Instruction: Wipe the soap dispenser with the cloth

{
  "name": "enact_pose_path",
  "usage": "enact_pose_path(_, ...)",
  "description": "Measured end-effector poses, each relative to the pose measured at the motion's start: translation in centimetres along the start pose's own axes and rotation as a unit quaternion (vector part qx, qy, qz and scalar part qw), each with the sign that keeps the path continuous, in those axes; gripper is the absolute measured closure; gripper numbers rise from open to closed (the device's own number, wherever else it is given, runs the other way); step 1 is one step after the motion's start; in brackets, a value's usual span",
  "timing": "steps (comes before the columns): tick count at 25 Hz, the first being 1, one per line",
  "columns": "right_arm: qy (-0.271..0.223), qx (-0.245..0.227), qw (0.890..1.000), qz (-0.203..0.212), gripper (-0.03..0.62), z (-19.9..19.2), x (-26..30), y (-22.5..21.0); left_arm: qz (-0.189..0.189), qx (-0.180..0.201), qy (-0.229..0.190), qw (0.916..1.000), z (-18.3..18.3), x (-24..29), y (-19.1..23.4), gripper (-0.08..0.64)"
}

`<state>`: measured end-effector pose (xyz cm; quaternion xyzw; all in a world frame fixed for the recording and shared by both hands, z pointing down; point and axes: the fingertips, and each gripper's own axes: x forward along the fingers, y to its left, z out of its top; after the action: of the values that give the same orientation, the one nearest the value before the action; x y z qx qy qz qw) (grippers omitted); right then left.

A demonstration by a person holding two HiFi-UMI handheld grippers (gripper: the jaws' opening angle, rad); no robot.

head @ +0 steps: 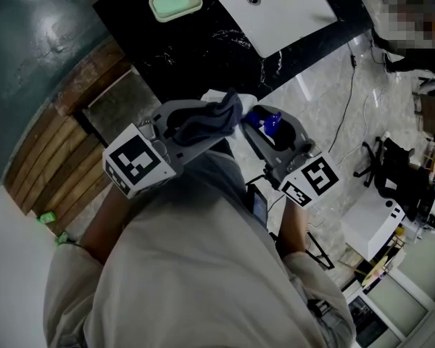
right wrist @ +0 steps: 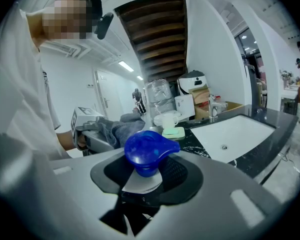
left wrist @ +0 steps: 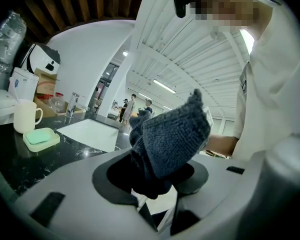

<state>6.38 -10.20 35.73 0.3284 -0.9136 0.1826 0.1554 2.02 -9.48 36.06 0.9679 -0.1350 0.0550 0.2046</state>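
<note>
The soap dispenser (right wrist: 147,151) has a blue pump head over a white body, and my right gripper (right wrist: 145,176) is shut on it. From the head view the blue pump (head: 267,122) sits in the right gripper (head: 264,127), held close in front of the person's body. My left gripper (head: 203,125) is shut on a dark grey-blue cloth (head: 206,119), which bunches out of the jaws beside the dispenser. In the left gripper view the cloth (left wrist: 170,139) fills the middle and hides most of the dispenser. Seen from the right gripper, the cloth (right wrist: 120,129) and left gripper (right wrist: 90,134) are at the left.
A black marble counter (head: 196,42) lies ahead with a white sink (head: 275,9), a green soap on a dish (head: 175,2) and a mug (left wrist: 26,116). Wooden slats (head: 58,158) are at the left. Cables and clutter cover the floor at the right (head: 399,172).
</note>
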Motion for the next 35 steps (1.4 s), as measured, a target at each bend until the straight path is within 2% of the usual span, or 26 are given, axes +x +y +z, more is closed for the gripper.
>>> enact_pose_path(19,-0.002,0.003,1.000,0.000,0.451,0.0,-0.1,0.0,0.014,-0.026,0.016,0.9994,-2.3,-0.5,0.8,0.407)
enact_pose_path(35,-0.002,0.003,1.000,-0.002,0.451,0.6,0.2,0.1,0.017,-0.033,0.035,0.9987,-4.5,-1.0,2.0,0.407)
